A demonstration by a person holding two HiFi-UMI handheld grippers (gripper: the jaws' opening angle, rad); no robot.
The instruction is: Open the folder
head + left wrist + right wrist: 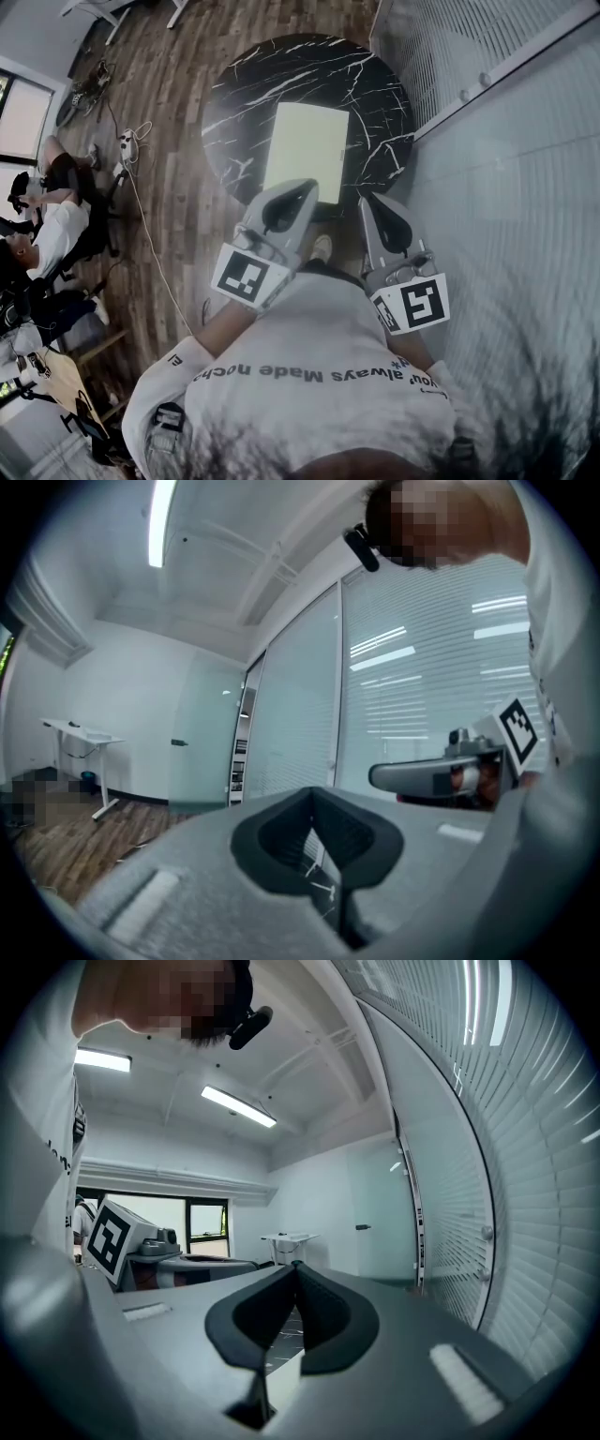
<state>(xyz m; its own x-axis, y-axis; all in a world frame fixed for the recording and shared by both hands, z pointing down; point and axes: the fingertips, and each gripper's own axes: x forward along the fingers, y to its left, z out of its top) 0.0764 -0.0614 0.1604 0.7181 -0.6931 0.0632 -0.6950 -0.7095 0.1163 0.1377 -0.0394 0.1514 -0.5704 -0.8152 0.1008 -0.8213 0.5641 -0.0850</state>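
Black marble worktop (244, 103) in the head view carries the pale folder (307, 150), closed and flat near its close edge, with the left hand-held gripper (300, 186) and right hand-held gripper (367, 199) hovering beside it. Only the left gripper view shows its jaws pressed together, empty. The right gripper view shows likewise. Shut jaws may merely shove the thin cover, sliding the folder across slick stone.

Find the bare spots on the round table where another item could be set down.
Widest: the marble table beyond the far edge of the folder. A crescent lies between the folder's left side and the rim; a narrower strip on its right. The near rim is crowded: the folder, left tool and right tool meet there.
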